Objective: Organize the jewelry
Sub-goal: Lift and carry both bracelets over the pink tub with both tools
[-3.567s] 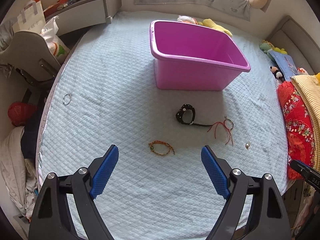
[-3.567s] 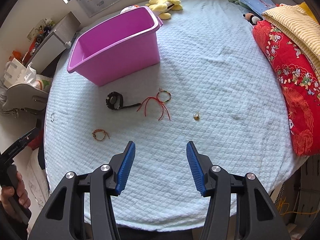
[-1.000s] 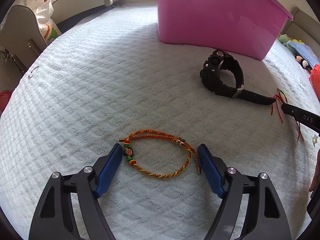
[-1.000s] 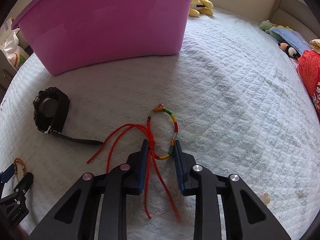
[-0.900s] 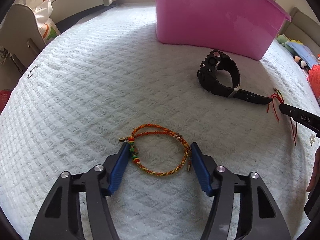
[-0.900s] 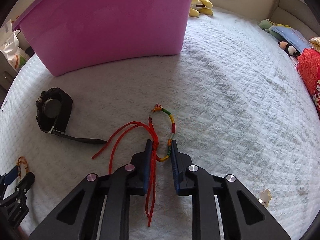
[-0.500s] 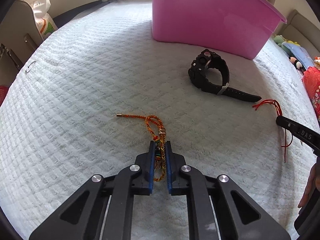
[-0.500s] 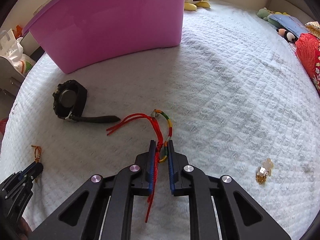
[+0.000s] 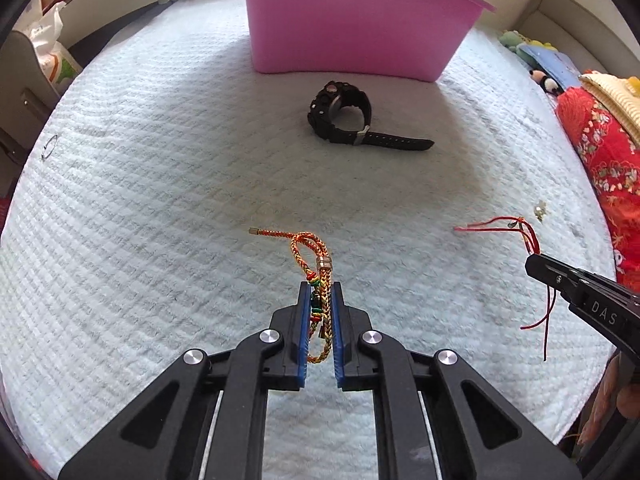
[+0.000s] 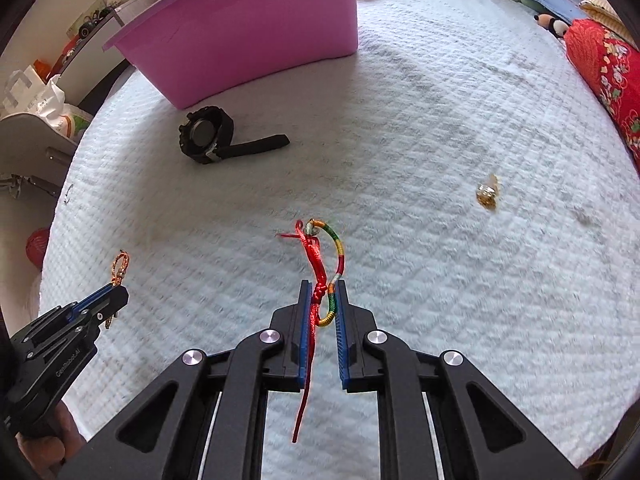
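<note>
My left gripper [image 9: 320, 286] is shut on an orange braided bracelet [image 9: 310, 250], which hangs lifted off the pale blue bed cover [image 9: 160, 200]. My right gripper [image 10: 323, 284] is shut on a red cord bracelet [image 10: 320, 256] with a multicoloured loop, its red tails dangling below the fingers. Each gripper also shows at the edge of the other's view: the right gripper [image 9: 536, 262] with the red cord, the left gripper [image 10: 116, 292] with the braid. A black watch [image 9: 340, 114] lies in front of the pink tub [image 9: 352, 24]. A small gold trinket [image 10: 487, 196] lies to the right.
A thin metal ring [image 9: 50, 146] lies near the bed's left edge. A red patterned quilt [image 9: 604, 168] and soft toys [image 9: 536, 56] sit along the right side. A grey cabinet and bags [image 9: 44, 60] stand beyond the left edge.
Both grippers closed on their bracelets and rose off the cover, carrying them up. The bed and watch now look farther away.
</note>
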Tool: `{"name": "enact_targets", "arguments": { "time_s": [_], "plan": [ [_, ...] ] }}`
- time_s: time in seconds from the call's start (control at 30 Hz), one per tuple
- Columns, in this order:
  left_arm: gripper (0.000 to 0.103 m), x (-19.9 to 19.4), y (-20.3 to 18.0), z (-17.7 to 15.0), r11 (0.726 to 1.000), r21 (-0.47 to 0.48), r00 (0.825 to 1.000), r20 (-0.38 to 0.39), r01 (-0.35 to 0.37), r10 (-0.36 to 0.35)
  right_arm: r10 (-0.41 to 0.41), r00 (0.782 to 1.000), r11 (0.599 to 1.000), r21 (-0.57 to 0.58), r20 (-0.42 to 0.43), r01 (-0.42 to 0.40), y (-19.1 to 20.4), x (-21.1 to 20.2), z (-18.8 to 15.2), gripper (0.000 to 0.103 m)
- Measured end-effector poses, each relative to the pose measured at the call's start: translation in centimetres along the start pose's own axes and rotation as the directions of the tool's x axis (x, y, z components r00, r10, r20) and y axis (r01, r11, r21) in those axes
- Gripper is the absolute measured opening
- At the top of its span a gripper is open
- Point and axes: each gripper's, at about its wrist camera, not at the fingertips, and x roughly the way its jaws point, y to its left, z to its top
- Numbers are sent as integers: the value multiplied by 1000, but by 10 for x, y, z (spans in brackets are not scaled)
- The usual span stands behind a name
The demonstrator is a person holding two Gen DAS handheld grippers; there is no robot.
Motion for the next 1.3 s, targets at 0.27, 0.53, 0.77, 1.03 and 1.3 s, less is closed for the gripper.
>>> {"name": "enact_targets", "arguments": {
  "time_s": [0.27, 0.53, 0.77, 1.03, 1.3],
  "plan": [
    [10, -90, -10, 42, 997, 47, 998, 16, 58, -59, -33, 999, 998, 51, 4, 33, 4, -103, 8, 11],
    [10, -153, -20, 102, 996, 56, 992, 101, 67, -73, -11, 993, 998, 66, 120, 3, 1, -187, 64, 11],
    [10, -172, -40, 152, 996, -68, 991, 124, 57, -48, 65, 984, 998, -34, 165, -61, -3, -217, 132, 11],
    [10, -192, -55, 206, 978, -210, 986, 163, -8, 43, 196, 972, 969, -180, 131, -171, -4, -208, 216, 11],
    [10, -186, -66, 273, 972, -223, 983, 145, -79, 113, 270, 955, 941, -245, 121, -235, 2, -182, 292, 11]
  ]
}}
